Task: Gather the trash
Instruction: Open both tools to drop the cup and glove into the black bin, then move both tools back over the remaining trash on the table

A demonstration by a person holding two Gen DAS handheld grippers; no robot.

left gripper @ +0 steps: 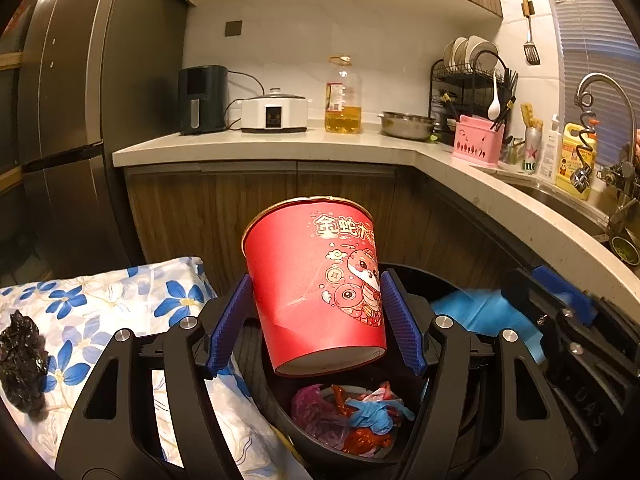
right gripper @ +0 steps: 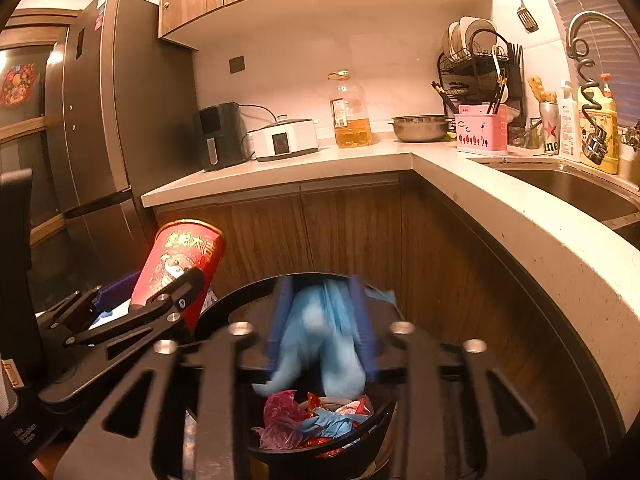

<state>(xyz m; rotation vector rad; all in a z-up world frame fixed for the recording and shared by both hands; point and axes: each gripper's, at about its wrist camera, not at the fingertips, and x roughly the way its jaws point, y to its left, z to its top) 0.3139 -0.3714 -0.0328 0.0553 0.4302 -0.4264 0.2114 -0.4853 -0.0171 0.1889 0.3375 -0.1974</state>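
Glossy red printed paper on the cup (left gripper: 316, 292). Ribbed blue rubbery pads (left gripper: 230, 320) on matt black plastic claw arms. Smooth black plastic bin (right gripper: 224, 308), holding crinkled shiny wrappers (left gripper: 352, 416) and soft blue plastic film (right gripper: 320, 344). Floral cotton-like cloth (left gripper: 100, 308). Speckled stone-look desk (right gripper: 520, 216) over grained wood cabinet fronts (right gripper: 352, 232). Brushed metal fridge (right gripper: 100, 120).

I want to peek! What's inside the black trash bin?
The black trash bin holds a crumpled pink bag, red wrappers and blue scraps. The red cup and tools cover the rest, so deeper trash stays hidden.
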